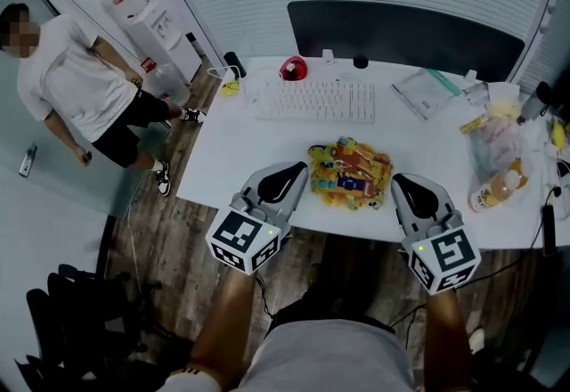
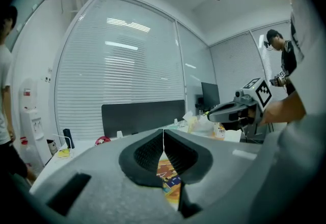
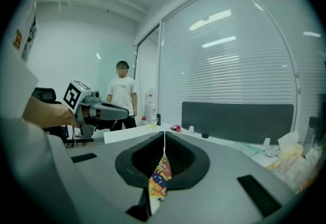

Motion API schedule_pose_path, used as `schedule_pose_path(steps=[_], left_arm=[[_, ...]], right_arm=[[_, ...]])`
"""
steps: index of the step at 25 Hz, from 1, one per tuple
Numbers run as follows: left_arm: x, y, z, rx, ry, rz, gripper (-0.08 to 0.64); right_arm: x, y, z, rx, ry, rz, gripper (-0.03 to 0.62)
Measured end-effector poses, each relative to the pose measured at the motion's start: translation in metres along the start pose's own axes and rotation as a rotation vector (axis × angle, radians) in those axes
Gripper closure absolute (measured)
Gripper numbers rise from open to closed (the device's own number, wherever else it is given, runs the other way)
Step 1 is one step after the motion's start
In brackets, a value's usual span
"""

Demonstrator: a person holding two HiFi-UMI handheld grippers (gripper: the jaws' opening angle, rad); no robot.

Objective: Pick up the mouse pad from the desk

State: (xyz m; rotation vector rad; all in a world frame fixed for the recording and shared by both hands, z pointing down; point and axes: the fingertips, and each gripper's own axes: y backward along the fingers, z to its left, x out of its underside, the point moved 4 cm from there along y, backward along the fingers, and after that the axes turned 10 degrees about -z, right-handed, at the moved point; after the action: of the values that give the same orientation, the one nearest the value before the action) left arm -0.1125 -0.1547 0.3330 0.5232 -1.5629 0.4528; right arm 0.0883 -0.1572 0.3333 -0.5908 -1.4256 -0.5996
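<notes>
The mouse pad, printed in bright orange, yellow and blue, lies rumpled near the front edge of the white desk. My left gripper is shut, its tips just left of the pad. My right gripper is shut too, its tips just right of the pad. Whether either tip touches the pad I cannot tell. In the left gripper view the closed jaws meet in a thin line, and a strip of the pad shows below them. The right gripper view shows the same: closed jaws with the pad beneath.
Behind the pad are a white keyboard, a red mouse and a dark divider panel. A bottle in plastic wrap and papers crowd the desk's right side. A person stands off to the left near a water dispenser.
</notes>
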Motion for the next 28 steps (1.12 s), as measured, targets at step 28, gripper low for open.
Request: schedule_pose_path(steps=[28], left_arm=[[0.123, -0.063, 0.084, 0.282, 0.129, 0.345, 0.348]], right_arm=[[0.098, -0.075, -0.012, 0.185, -0.105, 0.372, 0.465]])
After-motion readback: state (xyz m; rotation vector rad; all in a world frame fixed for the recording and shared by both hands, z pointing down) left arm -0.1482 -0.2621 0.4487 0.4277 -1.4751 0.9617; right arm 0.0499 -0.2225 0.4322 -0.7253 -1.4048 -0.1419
